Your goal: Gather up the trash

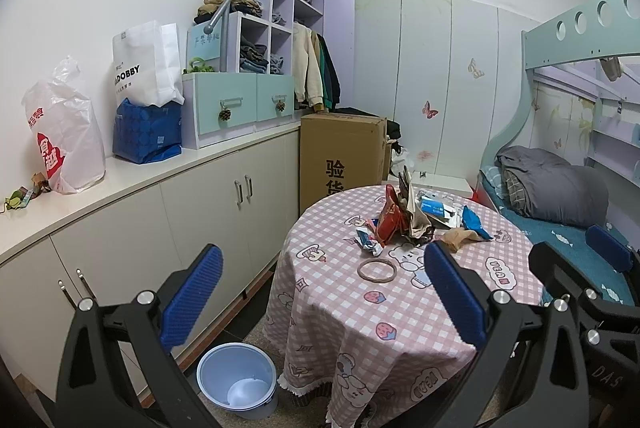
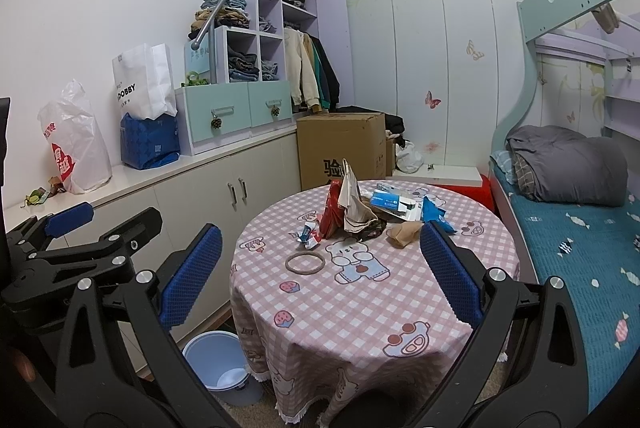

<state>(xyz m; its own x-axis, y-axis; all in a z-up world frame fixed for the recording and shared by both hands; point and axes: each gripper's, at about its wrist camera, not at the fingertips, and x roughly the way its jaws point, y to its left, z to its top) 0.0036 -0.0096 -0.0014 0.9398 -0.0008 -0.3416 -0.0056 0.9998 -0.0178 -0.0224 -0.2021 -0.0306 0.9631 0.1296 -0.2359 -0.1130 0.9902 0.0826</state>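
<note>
Blue-padded fingers (image 1: 192, 292) of the left gripper (image 1: 320, 292) were held wide apart and empty, and the right gripper (image 2: 316, 280) was likewise spread wide with nothing between its fingers. Both were raised in front of a round table (image 2: 360, 328) covered in a pink checked cloth. Trash (image 2: 360, 216) was heaped at the far side of the tabletop: a red wrapper, crumpled paper, blue packets, with a thin ring (image 2: 305, 263) lying nearer. A pale blue bin (image 1: 238, 380) was seen on the floor, just left of the table. No piece had yet been grasped, so the task was judged barely begun; a reach toward the pile was called for next. Individual items in the heap were hard to separate.
</note>
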